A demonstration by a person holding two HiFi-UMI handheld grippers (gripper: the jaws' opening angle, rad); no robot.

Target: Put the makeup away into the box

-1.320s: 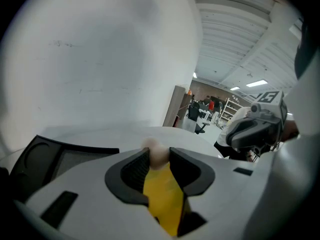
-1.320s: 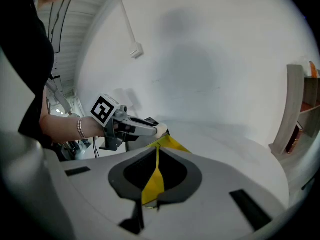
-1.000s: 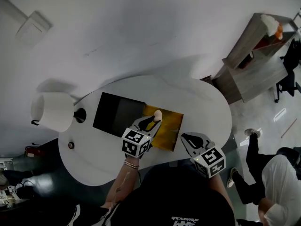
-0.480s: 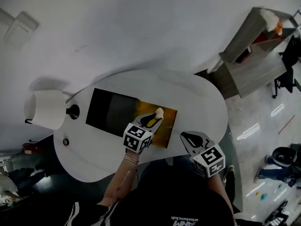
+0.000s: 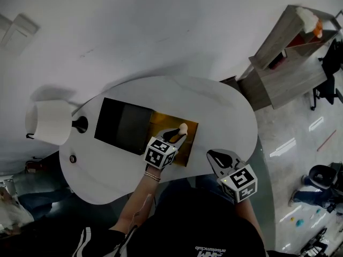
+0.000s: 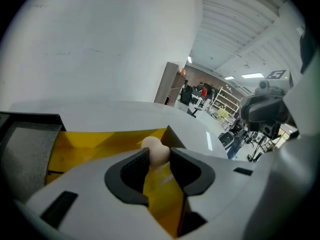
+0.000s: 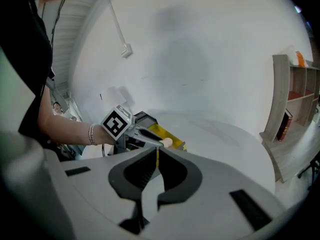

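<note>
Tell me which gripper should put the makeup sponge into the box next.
Left. The left gripper is shut on the beige makeup sponge and hangs over the open yellow-lined box. The right gripper is shut, empty, and off to the side of the box, over the white table.

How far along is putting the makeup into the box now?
Done: box stands open; no loose makeup shows on the table. In hand: left gripper grips a beige sponge over the box. Left: lower it in, release. Right gripper is shut, empty.
</note>
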